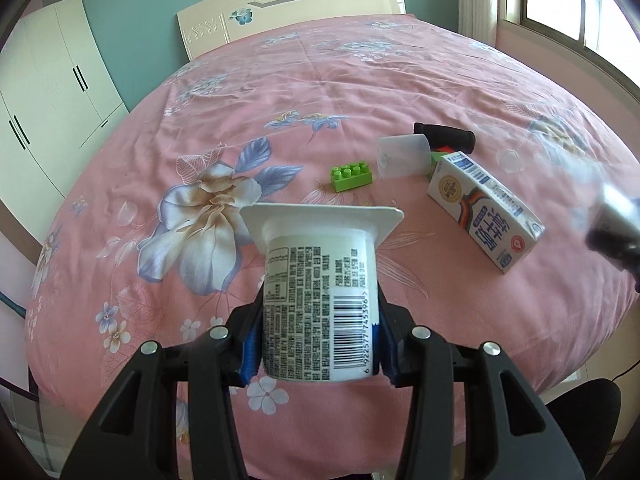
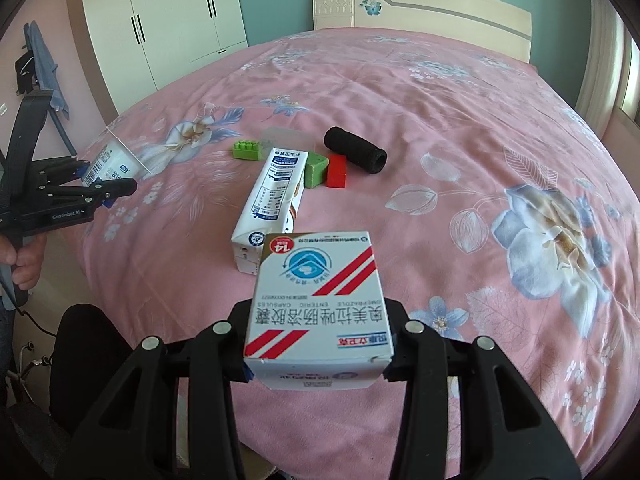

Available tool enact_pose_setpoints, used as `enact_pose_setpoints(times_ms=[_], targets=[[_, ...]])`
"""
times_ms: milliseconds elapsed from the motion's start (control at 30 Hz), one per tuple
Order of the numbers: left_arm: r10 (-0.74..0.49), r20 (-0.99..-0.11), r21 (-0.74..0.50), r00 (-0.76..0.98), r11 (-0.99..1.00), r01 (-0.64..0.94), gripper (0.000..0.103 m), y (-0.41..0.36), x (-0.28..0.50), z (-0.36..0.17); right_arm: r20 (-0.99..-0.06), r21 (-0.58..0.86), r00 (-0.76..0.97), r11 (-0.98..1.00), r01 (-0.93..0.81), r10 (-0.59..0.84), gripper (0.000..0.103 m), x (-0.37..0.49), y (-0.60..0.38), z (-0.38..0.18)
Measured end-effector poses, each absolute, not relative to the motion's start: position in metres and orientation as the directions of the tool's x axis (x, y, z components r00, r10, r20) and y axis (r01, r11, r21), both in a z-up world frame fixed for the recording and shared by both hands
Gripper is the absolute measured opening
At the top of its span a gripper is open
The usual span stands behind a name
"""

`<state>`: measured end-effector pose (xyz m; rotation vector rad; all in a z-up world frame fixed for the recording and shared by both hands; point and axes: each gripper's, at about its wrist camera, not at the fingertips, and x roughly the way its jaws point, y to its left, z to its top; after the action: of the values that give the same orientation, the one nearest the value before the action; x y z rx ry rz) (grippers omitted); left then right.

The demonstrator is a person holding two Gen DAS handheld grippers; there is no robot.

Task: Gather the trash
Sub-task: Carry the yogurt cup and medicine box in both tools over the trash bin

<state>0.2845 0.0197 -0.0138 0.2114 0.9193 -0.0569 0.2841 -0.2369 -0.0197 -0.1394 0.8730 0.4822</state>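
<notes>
We hold the left hand-held gripper (image 1: 320,344) clamped on a white yogurt cup (image 1: 320,300), its blue-padded fingers (image 1: 250,352) pressing the printed sides while the square-rimmed mouth points away from us, above the bed. From the right wrist view that same cup (image 2: 110,162) hangs off the left edge of the bed, with a hand (image 2: 26,260) gripping the handle below it.

Our right hand-held gripper (image 2: 318,344) is closed on a white medicine box (image 2: 320,300) with red diagonal stripes and a blue round logo, held above the near part of the bed.

Beyond both lies the pink floral bedspread (image 1: 360,92). On it a milk carton (image 2: 268,204) lies on its side, just past the medicine box. At its far end sit a green block (image 2: 316,170) and a red block (image 2: 337,171), touching each other, and a black foam cylinder (image 2: 355,150) lies just behind them. A green studded brick (image 1: 351,176) sits apart to the left of the carton, and a translucent plastic cup (image 1: 404,156) lies tipped over between the brick and the carton's far end.

Farther out, a cream headboard (image 2: 420,8) with a butterfly motif stands against a teal wall, and a white wardrobe (image 2: 168,16) stands to the left of the bed.
</notes>
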Motion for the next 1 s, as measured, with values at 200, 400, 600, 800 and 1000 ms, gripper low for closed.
enact_pose_setpoints(times_ms=[200,400,600,800,1000], targets=[[0.023,-0.791,0.173,0.612,0.967,0.187,0.049,0.018,0.252,-0.010,-0.752,0.071,0.526,0.842,-0.534,0.397,0.044,0.247,-0.225,-0.003],[0.000,-0.783,0.182,0.621,0.956,0.229,0.049,0.020,0.217,-0.007,-0.753,0.049,0.491,0.781,-0.622,0.438,0.044,0.206,-0.211,0.009],[-0.003,-0.780,0.214,0.626,0.938,0.272,0.049,0.017,0.184,-0.007,-0.756,0.045,0.453,0.729,-0.683,0.472,0.044,0.167,-0.200,0.017],[-0.011,-0.784,0.236,0.621,0.919,0.315,0.049,0.014,0.154,-0.010,-0.768,0.042,0.422,0.695,-0.718,0.482,0.043,0.136,-0.191,0.019],[-0.021,-0.798,0.246,0.602,0.901,0.357,0.049,0.007,0.130,-0.024,-0.792,0.040,0.387,0.673,-0.738,0.471,0.044,0.116,-0.182,0.007]])
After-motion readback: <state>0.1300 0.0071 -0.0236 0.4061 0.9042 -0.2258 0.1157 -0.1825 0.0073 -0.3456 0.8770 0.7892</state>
